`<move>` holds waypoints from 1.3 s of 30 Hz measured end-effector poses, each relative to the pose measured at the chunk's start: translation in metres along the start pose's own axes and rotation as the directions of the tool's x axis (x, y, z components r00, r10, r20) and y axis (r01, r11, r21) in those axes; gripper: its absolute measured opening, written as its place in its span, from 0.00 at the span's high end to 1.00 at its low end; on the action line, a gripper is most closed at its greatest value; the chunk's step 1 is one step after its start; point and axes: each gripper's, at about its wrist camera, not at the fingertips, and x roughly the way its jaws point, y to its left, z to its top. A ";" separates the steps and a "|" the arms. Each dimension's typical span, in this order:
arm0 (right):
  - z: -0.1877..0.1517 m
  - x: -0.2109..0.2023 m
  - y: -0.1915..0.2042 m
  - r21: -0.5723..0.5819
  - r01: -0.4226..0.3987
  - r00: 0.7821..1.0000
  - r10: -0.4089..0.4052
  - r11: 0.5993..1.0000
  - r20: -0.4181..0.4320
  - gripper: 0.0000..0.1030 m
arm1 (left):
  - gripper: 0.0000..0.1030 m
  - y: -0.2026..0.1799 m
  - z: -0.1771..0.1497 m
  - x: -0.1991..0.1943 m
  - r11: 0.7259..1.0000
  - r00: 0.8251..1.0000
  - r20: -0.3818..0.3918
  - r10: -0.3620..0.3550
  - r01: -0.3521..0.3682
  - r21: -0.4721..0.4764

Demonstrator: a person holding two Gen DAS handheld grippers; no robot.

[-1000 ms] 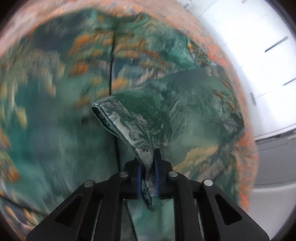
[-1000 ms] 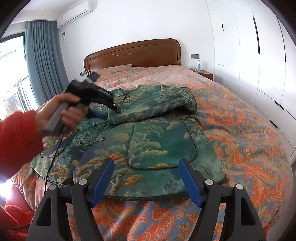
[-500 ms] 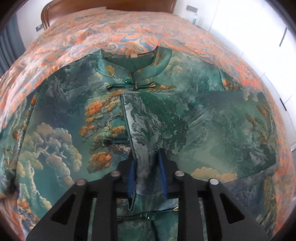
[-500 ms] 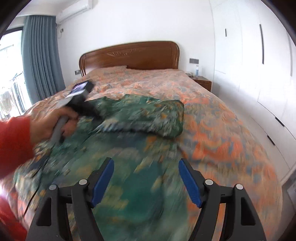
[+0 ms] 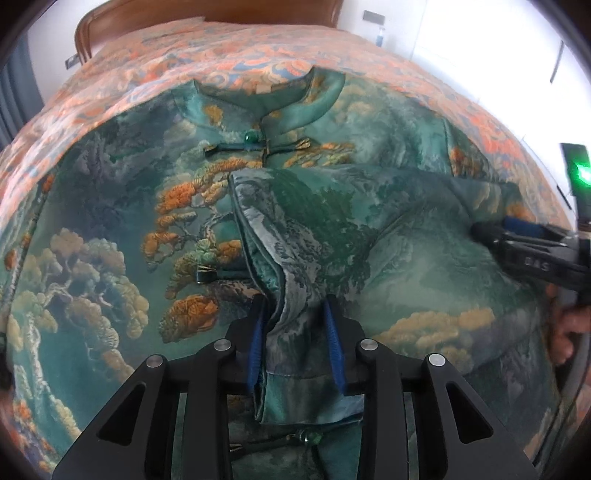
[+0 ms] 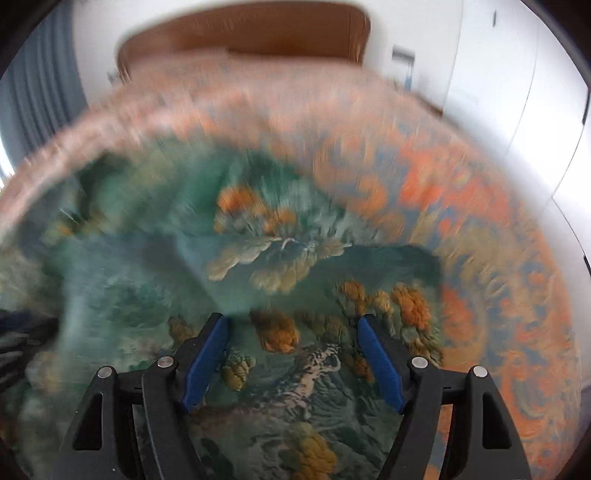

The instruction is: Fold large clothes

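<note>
A green jacket printed with trees and clouds lies front up on the bed, its collar toward the headboard. One sleeve is folded across the chest. Its cuff lies slack between the blue pads of my left gripper, whose jaws are opening. My right gripper comes in from the right edge, low over the folded sleeve, with a hand behind it. In the blurred right wrist view, the right gripper stands open just above the jacket, nothing between its fingers.
An orange and blue patterned bedspread covers the bed around the jacket. A wooden headboard stands at the far end. White wardrobe doors line the right side. A green light glows on the device above the right gripper.
My left gripper lowered the sleeve cuff onto the jacket front and its jaws parted from it. My right gripper swept from the jacket's hem toward the folded sleeve, staying open.
</note>
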 end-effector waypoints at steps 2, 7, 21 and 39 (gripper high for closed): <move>-0.001 0.016 -0.001 0.032 -0.007 0.999 0.008 0.999 -0.043 0.27 | 0.70 0.001 -0.002 0.000 1.000 1.000 0.003 -0.011 0.011 -0.010; -0.004 -0.011 -0.004 0.032 -0.007 1.000 0.007 0.999 0.011 0.27 | 0.69 0.000 -0.005 -0.008 1.000 1.000 0.020 -0.023 0.023 -0.014; -0.067 -0.040 0.020 0.019 -0.031 0.997 0.032 0.999 -0.067 0.26 | 0.50 -0.012 -0.022 -0.066 0.998 0.997 0.032 0.065 -0.066 0.023; -0.216 -0.266 0.115 0.032 -0.011 0.955 0.001 0.999 0.297 0.23 | 0.03 0.084 -0.227 -0.269 0.969 0.940 0.232 0.248 -0.240 -0.063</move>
